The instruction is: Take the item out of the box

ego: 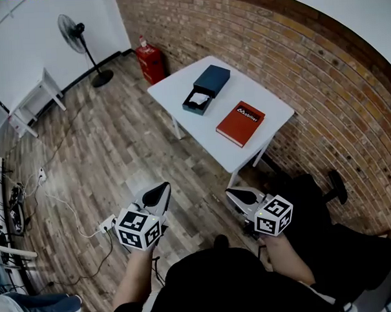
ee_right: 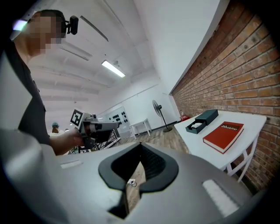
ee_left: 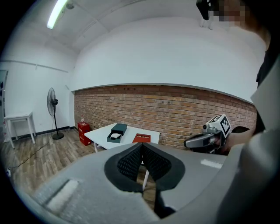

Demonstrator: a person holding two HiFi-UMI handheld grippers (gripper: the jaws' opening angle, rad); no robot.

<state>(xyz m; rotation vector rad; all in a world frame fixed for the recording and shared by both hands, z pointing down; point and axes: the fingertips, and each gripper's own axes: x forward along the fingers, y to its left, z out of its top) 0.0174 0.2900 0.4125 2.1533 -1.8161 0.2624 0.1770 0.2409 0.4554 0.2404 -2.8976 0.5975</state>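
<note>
1. Plainly, the box sat on the white worktop by the brick wall, well apart from both tongs. Its tray was slid out, and the item lay in it as a white patch too small to identify in any view.
2. The left tongs were closed tip to tip on nothing. The left gripper view showed this, while the head view gave only their outer shells.
3. The right tongs were likewise closed and empty. In the right gripper view the pads met at the tip, with wooden floor showing through the gap lower down.
4. A red book lay just beside the box, apart from it. Its white cover lettering was too small to read in the head view.
5. The person's dark torso cut off the bottom of the head view, and each pair of tongs' own grey body hid the worktop's legs in its view.
6. Only the head view showed the power strip and cable on the floor, and gave the fire extinguisher clearly.
7. The fan appeared in all three views, while the ceiling light appeared only in the gripper views.
</note>
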